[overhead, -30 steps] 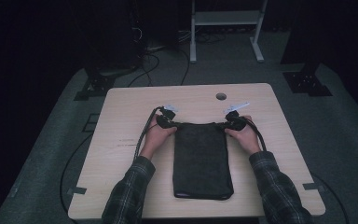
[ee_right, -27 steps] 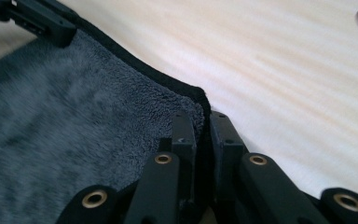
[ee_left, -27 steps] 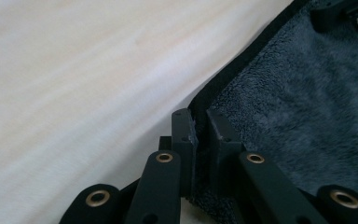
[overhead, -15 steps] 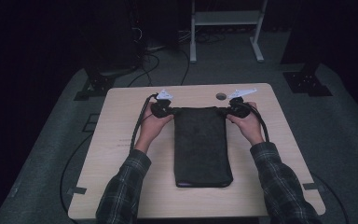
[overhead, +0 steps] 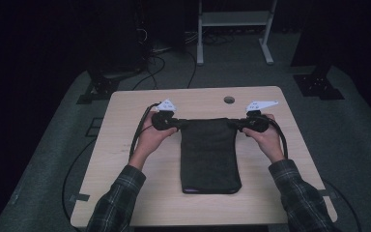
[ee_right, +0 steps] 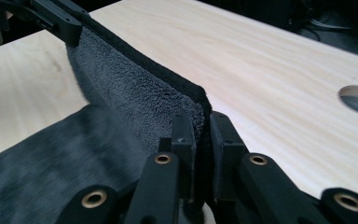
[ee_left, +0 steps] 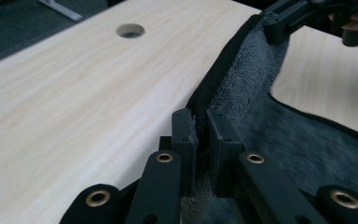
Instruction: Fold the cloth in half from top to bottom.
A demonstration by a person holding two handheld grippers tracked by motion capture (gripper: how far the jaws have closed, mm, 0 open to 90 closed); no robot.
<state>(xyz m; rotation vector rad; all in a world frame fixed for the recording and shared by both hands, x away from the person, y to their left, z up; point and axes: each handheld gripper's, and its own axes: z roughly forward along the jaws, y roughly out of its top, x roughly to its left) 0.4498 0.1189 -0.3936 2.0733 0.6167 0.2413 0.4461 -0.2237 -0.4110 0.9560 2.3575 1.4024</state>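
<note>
A dark grey folded towel [overhead: 208, 154] lies lengthwise on the light wooden table [overhead: 125, 145]. Its far edge is lifted off the wood and stretched between both grippers. My left gripper [overhead: 178, 123] is shut on the far left corner of the towel [ee_left: 242, 93], the cloth pinched between its black jaws. At the far right corner my right gripper [overhead: 235, 124] is shut on the towel [ee_right: 135, 102] the same way. In the left gripper view the other gripper [ee_left: 284, 21] holds the opposite corner; in the right gripper view the other gripper [ee_right: 58, 18] does likewise.
A round cable hole [overhead: 229, 100] sits in the table just beyond the towel's far edge. Cables [overhead: 137, 135] trail from both grippers along the forearms. Behind the table stand a white frame [overhead: 232, 29] and dark stands on the floor.
Both grippers have risen and moved toward the far side of the table, lifting the towel's far edge and drawing the towel out longer.
</note>
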